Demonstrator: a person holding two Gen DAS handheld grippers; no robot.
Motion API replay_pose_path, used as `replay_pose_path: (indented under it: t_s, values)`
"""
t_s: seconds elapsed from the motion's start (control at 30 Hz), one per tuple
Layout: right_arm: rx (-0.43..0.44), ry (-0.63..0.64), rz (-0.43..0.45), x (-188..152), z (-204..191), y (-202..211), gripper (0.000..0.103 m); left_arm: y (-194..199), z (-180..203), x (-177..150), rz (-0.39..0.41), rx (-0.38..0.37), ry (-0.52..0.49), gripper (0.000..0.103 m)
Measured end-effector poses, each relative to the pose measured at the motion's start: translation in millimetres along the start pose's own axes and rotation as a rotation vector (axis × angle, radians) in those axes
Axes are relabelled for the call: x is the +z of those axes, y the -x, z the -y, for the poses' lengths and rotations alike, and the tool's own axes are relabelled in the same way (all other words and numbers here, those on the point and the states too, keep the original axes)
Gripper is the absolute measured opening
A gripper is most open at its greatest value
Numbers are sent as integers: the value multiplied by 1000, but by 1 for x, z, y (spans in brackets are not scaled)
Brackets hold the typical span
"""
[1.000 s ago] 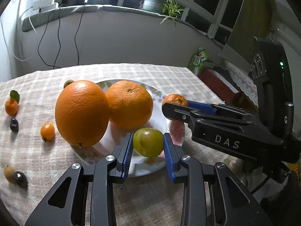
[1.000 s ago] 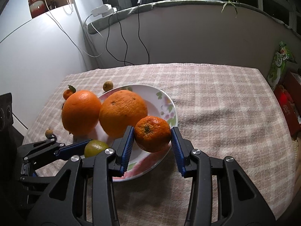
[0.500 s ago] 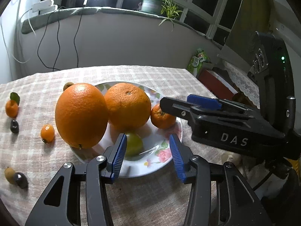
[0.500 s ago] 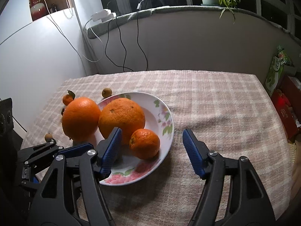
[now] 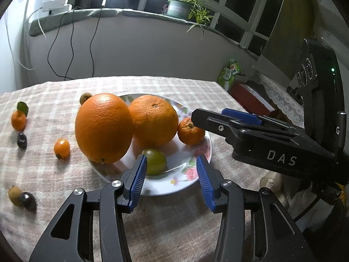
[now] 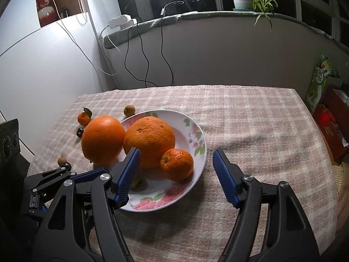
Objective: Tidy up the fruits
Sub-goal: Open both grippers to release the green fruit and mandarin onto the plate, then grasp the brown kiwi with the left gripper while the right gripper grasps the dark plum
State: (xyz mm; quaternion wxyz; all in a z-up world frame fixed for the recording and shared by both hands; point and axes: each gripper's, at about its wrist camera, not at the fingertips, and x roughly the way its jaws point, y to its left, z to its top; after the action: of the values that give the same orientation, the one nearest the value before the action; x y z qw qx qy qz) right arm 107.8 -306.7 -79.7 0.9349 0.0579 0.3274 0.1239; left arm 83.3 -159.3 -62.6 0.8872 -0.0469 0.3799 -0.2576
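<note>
Left wrist: left claw (image 5: pixel 170 180) spread apart, empty, just before the plate (image 5: pixel 185 181); green fruit (image 5: pixel 155 161) on the plate near its left finger. Loose kumquat (image 5: pixel 62 149) and cherry (image 5: pixel 22 140) lie left on the surface, big orange (image 5: pixel 103 128) between.

Right wrist: right claw (image 6: pixel 176 175) apart, empty; mandarin (image 6: pixel 177 164) on the plate ahead.

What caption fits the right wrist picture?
Right gripper, jaws open, above a plate holding two oranges and a mandarin.

White letters "DAS" on the black body of the right tongs (image 5: pixel 226 118), a "G" on its upright housing
</note>
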Motion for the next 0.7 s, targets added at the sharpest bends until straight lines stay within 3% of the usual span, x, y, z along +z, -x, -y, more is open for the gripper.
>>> replay_pose_path:
  t_s: [0.33,0.7]
  values:
    - [38,20,27,-1,-21,15,72,24,-22,-6,27,27,44,46]
    - [164,127,40,-7,-82,22,72,72,-91,-27,72,152,152,46]
